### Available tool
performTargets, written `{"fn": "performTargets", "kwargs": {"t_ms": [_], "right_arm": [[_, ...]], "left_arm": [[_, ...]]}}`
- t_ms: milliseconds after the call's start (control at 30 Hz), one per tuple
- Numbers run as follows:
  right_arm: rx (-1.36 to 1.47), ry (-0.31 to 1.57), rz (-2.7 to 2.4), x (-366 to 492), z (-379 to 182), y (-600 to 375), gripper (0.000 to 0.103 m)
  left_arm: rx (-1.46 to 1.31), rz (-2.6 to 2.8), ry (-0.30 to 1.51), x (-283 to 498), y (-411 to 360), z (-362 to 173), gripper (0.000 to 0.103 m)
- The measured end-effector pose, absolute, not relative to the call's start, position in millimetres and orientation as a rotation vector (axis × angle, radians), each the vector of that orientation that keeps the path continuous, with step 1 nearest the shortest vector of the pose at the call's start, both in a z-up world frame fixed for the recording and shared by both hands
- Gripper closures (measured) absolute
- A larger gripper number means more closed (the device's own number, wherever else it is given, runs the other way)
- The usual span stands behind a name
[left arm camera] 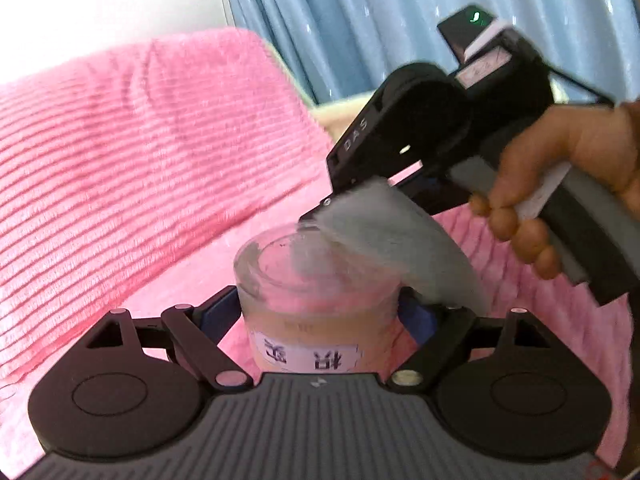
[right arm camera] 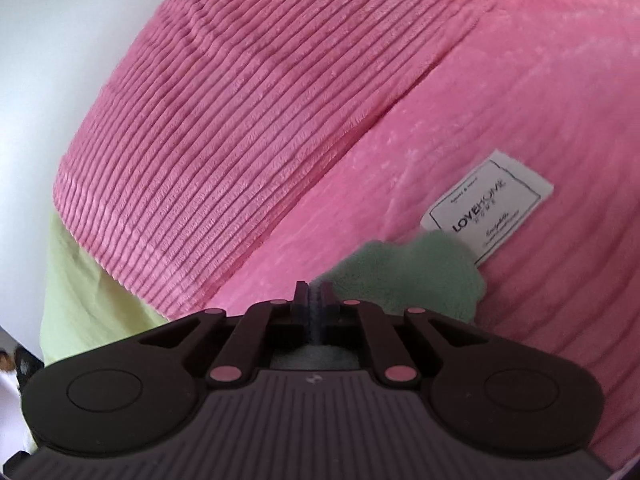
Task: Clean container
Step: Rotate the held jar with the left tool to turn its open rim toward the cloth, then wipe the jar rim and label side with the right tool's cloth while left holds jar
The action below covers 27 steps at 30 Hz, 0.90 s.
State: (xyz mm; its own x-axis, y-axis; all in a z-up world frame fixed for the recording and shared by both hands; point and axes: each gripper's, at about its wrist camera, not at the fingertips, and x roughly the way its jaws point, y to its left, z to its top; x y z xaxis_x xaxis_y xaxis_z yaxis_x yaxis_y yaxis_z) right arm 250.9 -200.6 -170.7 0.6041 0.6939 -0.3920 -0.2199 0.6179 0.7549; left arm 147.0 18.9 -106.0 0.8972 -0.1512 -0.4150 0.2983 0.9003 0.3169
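Note:
My left gripper (left arm camera: 320,308) is shut on a frosted glass jar (left arm camera: 312,284) with a white label, held upright with its mouth open. In the left wrist view my right gripper (left arm camera: 352,196) comes in from the upper right, shut on a grey-green cloth (left arm camera: 400,240) that hangs against the jar's rim and into its mouth. In the right wrist view the right gripper (right arm camera: 314,296) has its fingers pressed together on the cloth (right arm camera: 412,276), which bunches out to the right. The jar does not show in that view.
A pink ribbed blanket (left arm camera: 140,152) covers the surface below and behind; it also shows in the right wrist view (right arm camera: 260,120) with a white sewn label (right arm camera: 492,208). Blue curtains (left arm camera: 380,8) hang at the back. A yellow-green sheet (right arm camera: 80,300) lies under the blanket.

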Motion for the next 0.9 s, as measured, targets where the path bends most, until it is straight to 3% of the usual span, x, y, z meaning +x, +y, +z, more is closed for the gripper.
{"fn": "performTargets", "kwargs": {"t_ms": [200, 367, 900], "right_arm": [[0.733, 0.672, 0.674, 238.1, -140.8, -200.1, 0.098], [0.68, 0.664, 0.841, 212.0, -103.3, -185.4, 0.098], [0.382, 1.061, 0.811, 212.5, -98.8, -160.5, 0.099]], "left_arm": [[0.359, -0.225, 0.416, 166.7, 29.6, -111.6, 0.015], [0.362, -0.215, 0.424, 125.0, 15.4, -107.4, 0.014], [0.331, -0.219, 0.438, 130.7, 21.1, -109.4, 0.015]]}}
